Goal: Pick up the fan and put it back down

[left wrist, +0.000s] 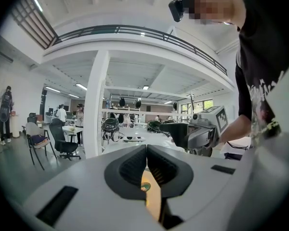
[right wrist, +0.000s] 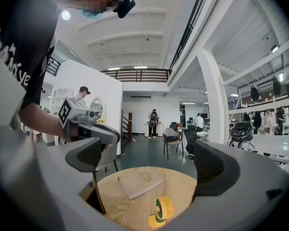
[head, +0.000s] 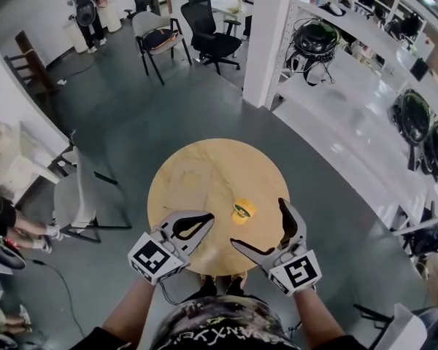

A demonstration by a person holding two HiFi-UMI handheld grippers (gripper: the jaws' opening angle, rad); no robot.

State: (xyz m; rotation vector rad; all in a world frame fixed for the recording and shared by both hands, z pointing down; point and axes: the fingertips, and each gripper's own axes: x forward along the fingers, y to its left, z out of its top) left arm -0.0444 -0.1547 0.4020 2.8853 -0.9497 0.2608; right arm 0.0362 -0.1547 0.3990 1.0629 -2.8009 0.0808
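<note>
A small yellow fan (head: pixel 242 211) with a dark green face stands on the round wooden table (head: pixel 197 168), right of the middle and toward the near edge. My right gripper (head: pixel 260 224) hovers open just right of the fan, which is not between its jaws; in the right gripper view the fan (right wrist: pixel 161 211) sits low between the wide-apart jaws of that gripper (right wrist: pixel 151 161). My left gripper (head: pixel 204 222) is shut on nothing, a little left of the fan. In the left gripper view its jaws (left wrist: pixel 147 150) meet, and the fan (left wrist: pixel 145 186) shows through the slit below.
A pale flat sheet (right wrist: pixel 139 182) lies on the table beyond the fan. Grey chairs (head: pixel 77 199) stand left of the table and a white pillar (head: pixel 270 35) rises beyond it. White benches with helmets (head: pixel 315 42) run along the right. People stand far off.
</note>
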